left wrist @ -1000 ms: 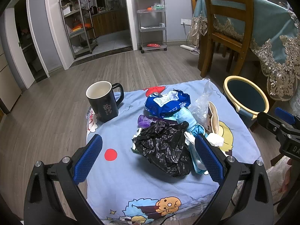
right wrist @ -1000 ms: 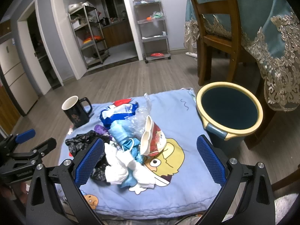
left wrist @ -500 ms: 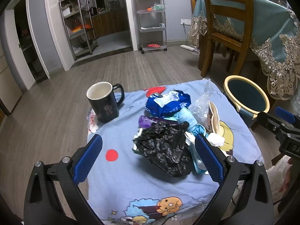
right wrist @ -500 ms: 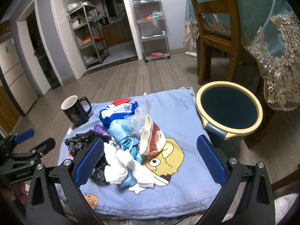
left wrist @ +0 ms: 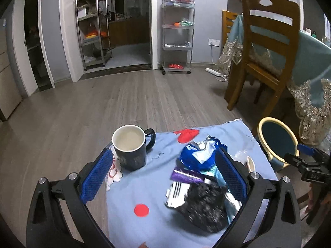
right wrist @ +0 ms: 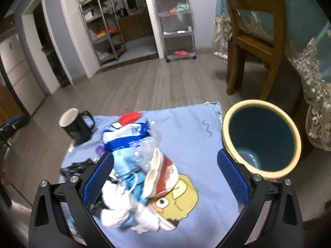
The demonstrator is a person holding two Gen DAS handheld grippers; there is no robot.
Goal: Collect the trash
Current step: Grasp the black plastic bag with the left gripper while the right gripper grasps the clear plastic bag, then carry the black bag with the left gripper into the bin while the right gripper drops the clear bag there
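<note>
A pile of trash lies on a light blue cartoon cloth (left wrist: 157,188) (right wrist: 192,128): a black plastic bag (left wrist: 204,206), a blue and white wrapper (left wrist: 196,157) (right wrist: 126,136), a crushed paper cup (right wrist: 161,175), white tissue (right wrist: 118,204) and clear plastic. A teal bin with a cream rim (right wrist: 260,138) (left wrist: 277,138) stands at the cloth's right edge. My left gripper (left wrist: 163,175) is open, low over the cloth near the black bag. My right gripper (right wrist: 165,175) is open around the paper cup, close above the pile.
A black mug (left wrist: 130,146) (right wrist: 76,124) stands at the cloth's far left. A wooden chair (left wrist: 266,51) and a table with a lace-edged teal cloth (left wrist: 310,78) are behind the bin. Metal shelving carts (left wrist: 175,35) stand at the far wall across wooden floor.
Both grippers have moved forward and down toward the pile. The left now sits low between mug and black bag; the right now has the paper cup between its open fingers.
</note>
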